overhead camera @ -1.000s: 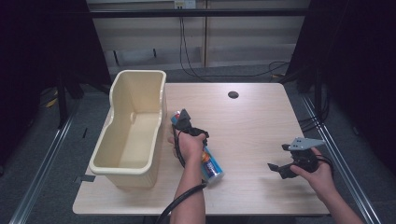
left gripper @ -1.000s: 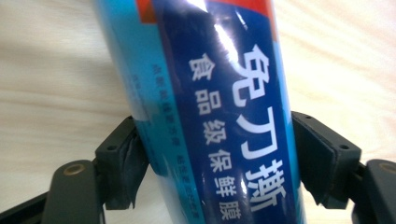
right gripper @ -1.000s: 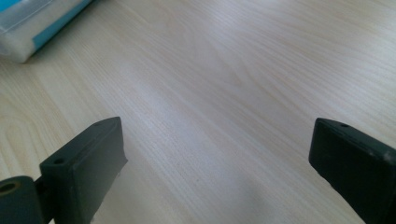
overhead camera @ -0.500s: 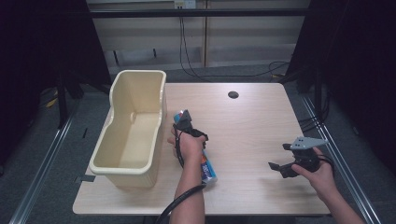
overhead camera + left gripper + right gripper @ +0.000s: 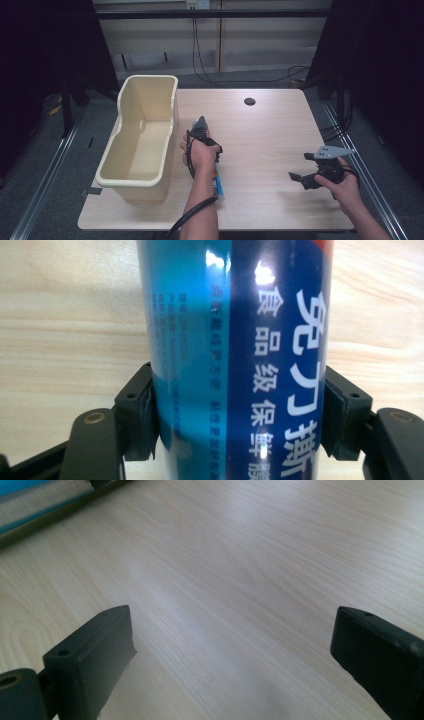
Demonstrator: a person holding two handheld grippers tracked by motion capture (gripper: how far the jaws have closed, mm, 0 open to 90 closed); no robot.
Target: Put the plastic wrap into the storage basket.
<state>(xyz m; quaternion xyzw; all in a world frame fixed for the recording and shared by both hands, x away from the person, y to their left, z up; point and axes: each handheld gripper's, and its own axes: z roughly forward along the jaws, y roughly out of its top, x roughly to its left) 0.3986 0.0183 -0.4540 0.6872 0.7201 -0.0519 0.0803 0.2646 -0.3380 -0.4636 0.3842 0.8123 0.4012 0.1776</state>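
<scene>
A long blue box point(image 5: 235, 340) with white Chinese print lies on the wooden table point(image 5: 270, 130). My left gripper point(image 5: 237, 415) is shut on it, one black pad pressed against each side. From above, the box's end point(image 5: 216, 184) sticks out beside the left forearm, just right of the cream tub, while the hand hides the jaws. At the table's right side my right gripper point(image 5: 300, 168) is held open over bare wood, with nothing between its fingers point(image 5: 95, 650). A blurred blue edge point(image 5: 20, 486) crosses the top left of the right gripper view.
A tall cream plastic tub point(image 5: 131, 178) stands along the table's left edge, open at the top. A dark round hole point(image 5: 249, 101) sits near the table's far edge. Bare wood lies between the two hands. Black cables trail from both grippers.
The blue box's near end has swung slightly left, closer under the left forearm. The right hand and its gripper have stayed put.
</scene>
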